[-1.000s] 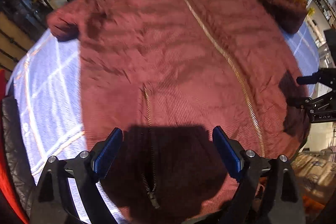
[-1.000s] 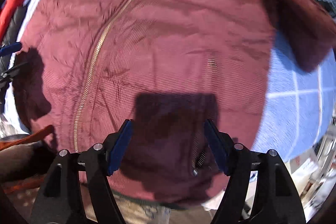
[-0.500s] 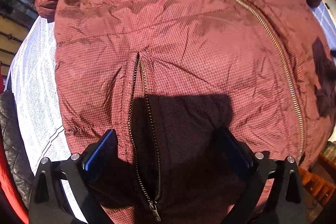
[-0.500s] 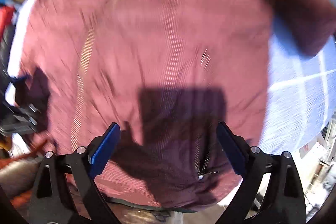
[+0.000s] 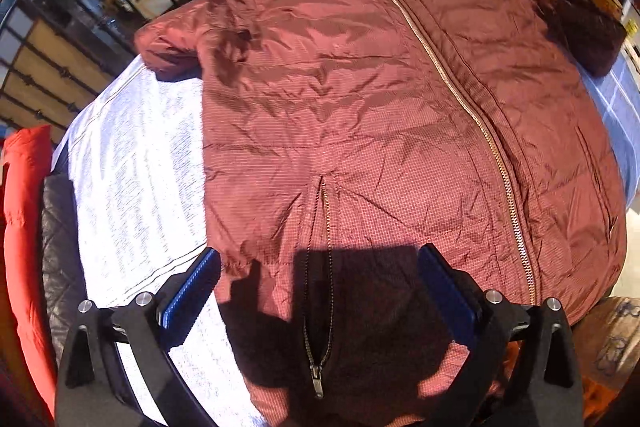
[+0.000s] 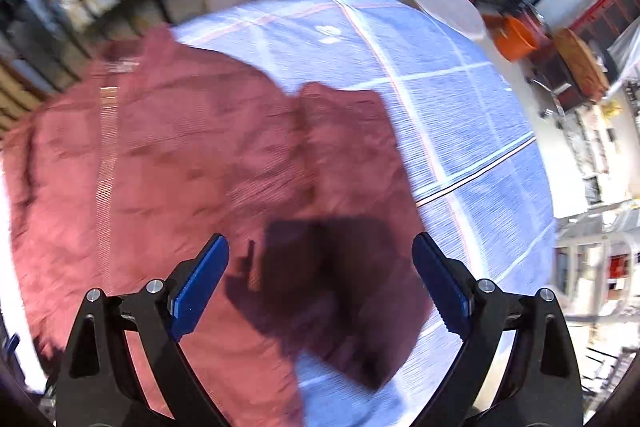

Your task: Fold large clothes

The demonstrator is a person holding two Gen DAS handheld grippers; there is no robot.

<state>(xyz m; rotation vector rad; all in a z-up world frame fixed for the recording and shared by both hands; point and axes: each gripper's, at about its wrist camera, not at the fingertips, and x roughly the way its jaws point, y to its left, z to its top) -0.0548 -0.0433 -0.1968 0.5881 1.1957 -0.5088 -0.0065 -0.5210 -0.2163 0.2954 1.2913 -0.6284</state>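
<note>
A maroon zip-up jacket (image 5: 360, 115) lies flat, front up, on a light checked cloth (image 5: 132, 167). Its gold front zipper (image 5: 452, 83) is closed. A pocket zipper (image 5: 320, 307) stands open near the hem. My left gripper (image 5: 320, 287) is open and empty, held above the hem by that pocket. In the right wrist view the jacket (image 6: 160, 167) is blurred, and its right sleeve (image 6: 360, 195) lies alongside the body. My right gripper (image 6: 320, 275) is open and empty above that sleeve.
A black metal railing (image 5: 100, 7) stands beyond the far left edge. Red and grey padded items (image 5: 28, 227) lie at the left. The checked cloth (image 6: 460, 107) spreads to the right of the jacket. Buckets and shelves (image 6: 520, 35) stand beyond it.
The left gripper has pulled back and risen, so more of the jacket shows. The right gripper has swung right from the hem to the right sleeve. Both stay open.
</note>
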